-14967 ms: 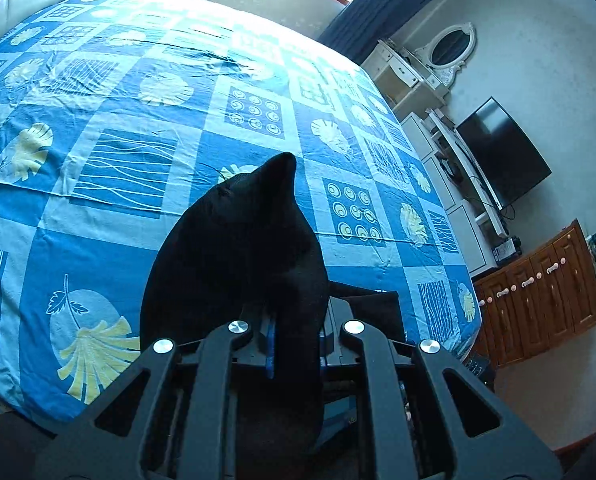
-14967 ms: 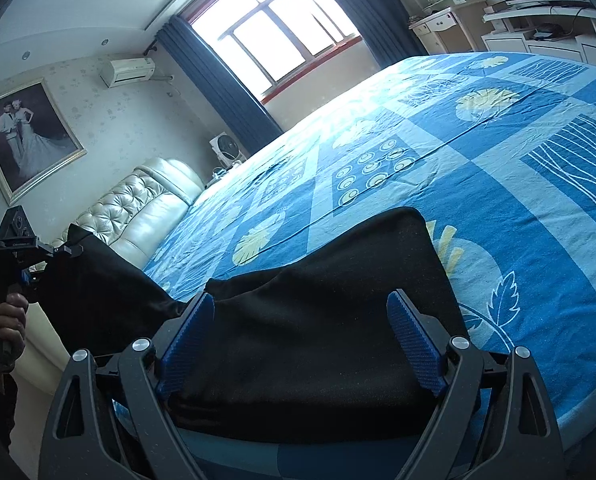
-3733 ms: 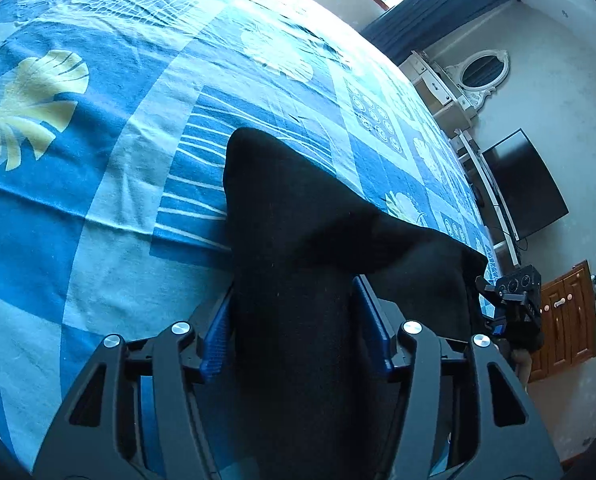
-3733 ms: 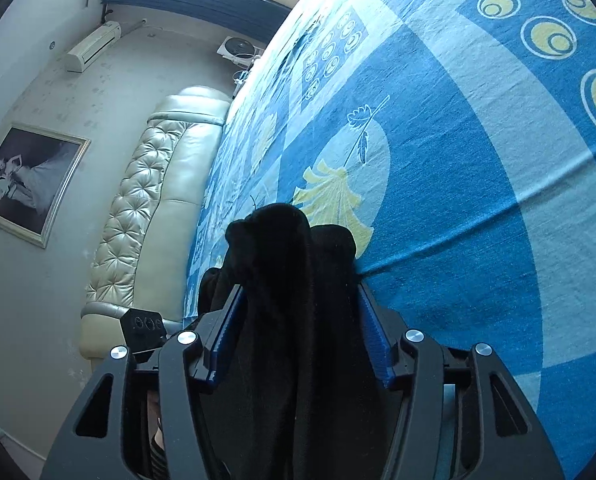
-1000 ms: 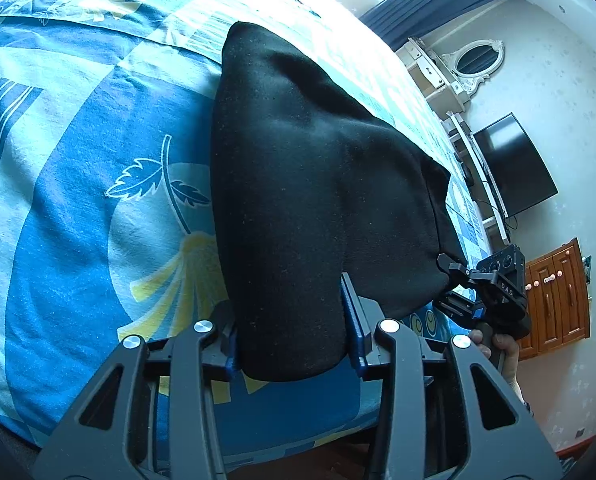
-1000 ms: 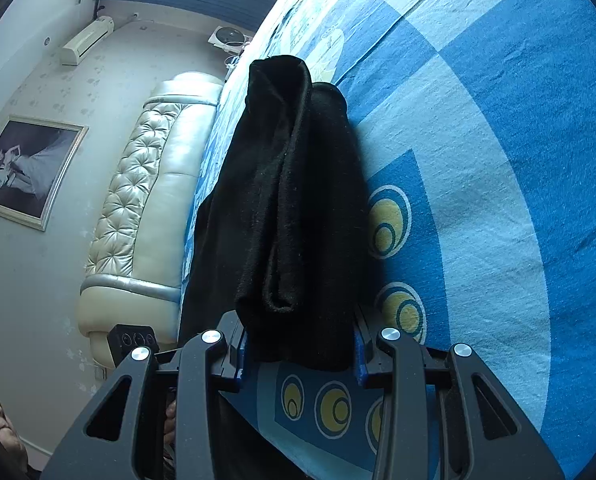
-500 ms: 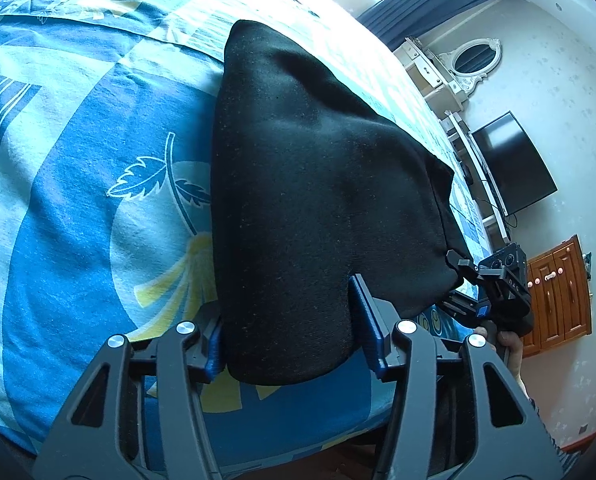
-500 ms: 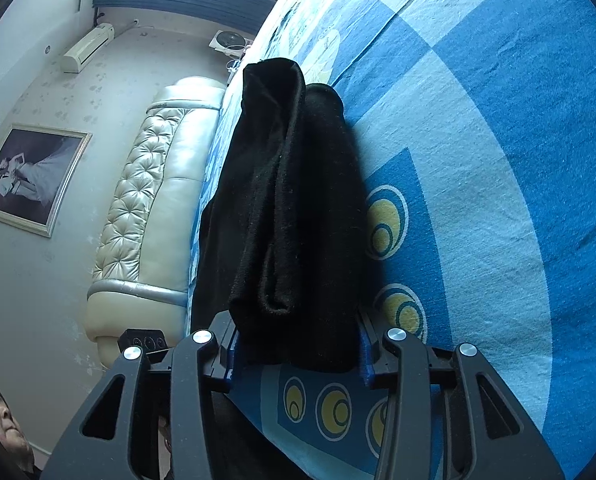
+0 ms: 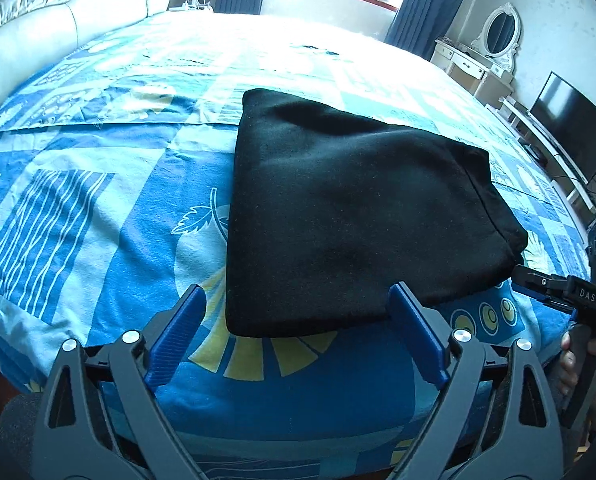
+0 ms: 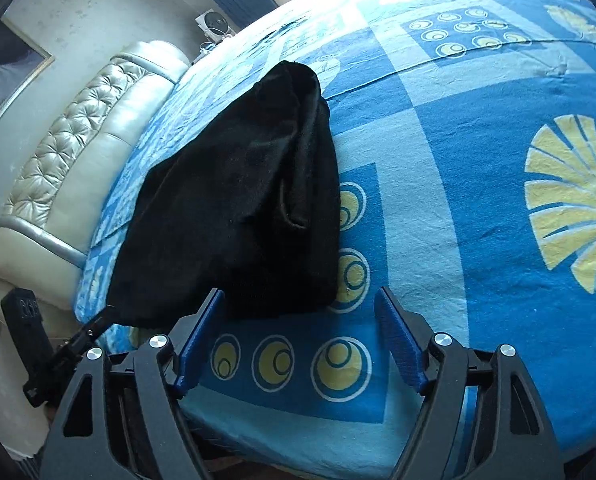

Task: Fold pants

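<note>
Left wrist view shows the black pants (image 9: pixel 350 216) lying as a compact folded bundle near the bed's (image 9: pixel 98 208) front edge, folding seemingly done, with the left tool (image 9: pixel 296 344) and right tool (image 10: pixel 298 344) both spread apart, holding nothing.

Black pants (image 9: pixel 350 216), folded, frame centre, on my blue patterned bedspread (image 9: pixel 98 200); my left gripper (image 9: pixel 298 344) spread wide, lower frame.
</note>
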Demonstrator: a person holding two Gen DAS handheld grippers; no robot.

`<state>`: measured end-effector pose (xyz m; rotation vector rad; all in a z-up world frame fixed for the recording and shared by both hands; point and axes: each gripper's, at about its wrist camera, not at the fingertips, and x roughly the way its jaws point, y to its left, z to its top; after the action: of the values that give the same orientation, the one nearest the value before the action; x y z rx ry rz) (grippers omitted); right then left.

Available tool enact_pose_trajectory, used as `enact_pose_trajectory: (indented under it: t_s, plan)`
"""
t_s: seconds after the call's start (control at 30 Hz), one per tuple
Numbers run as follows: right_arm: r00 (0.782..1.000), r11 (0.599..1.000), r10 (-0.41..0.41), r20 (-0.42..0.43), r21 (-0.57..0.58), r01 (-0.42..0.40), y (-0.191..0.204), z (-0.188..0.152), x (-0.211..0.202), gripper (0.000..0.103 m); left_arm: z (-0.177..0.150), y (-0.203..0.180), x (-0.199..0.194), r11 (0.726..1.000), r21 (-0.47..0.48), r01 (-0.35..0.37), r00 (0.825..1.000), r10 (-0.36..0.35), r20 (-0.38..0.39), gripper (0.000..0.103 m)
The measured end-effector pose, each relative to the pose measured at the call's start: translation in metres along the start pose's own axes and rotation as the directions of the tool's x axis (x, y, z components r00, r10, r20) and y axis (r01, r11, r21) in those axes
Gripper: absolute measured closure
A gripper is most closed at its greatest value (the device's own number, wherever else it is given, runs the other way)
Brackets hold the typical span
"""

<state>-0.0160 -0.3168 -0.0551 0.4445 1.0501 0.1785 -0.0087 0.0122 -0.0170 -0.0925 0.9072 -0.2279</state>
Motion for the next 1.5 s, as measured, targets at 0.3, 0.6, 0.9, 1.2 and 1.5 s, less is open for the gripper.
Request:
enact_pose_trajectory:
  t_s: [0.3, 0.6, 0.9, 1.2, 1.5]
  plan:
    - [0.99, 0.989, -0.123, 0.073, -0.076, 0.129, 0.015, -0.019, -0.012, 0.025, -0.002, -0.039, -0.023, 0.982, 0.116, -0.149, 0.988, 0.143, 0.058, 0.004]
    - [0.994, 0.988, -0.099, 0.054, -0.112, 0.105, 0.029, -0.026, -0.008, 0.025, -0.017, -0.042, -0.024, 0.979, 0.096, -0.181, 0.984, 0.18, 0.019, 0.003]
    - [0.994, 0.988, -0.102, 0.038, -0.11, 0.105, 0.031, -0.03, -0.005, 0.025, -0.023, -0.047, -0.029, 0.971, 0.108, -0.214, 0.977, 0.212, 0.027, 0.003]
    - [0.995, 0.989, -0.094, 0.017, -0.113, 0.096, 0.033, -0.032, -0.002, 0.025, -0.026, -0.058, -0.032, 0.96, 0.137, -0.244, 0.97, 0.239, 0.053, 0.003]
    - [0.996, 0.991, -0.085, 0.008, -0.105, 0.086, 0.033, -0.032, -0.001, 0.025, -0.025, -0.058, -0.033, 0.959, 0.135, -0.251, 0.968, 0.247, 0.046, 0.003]
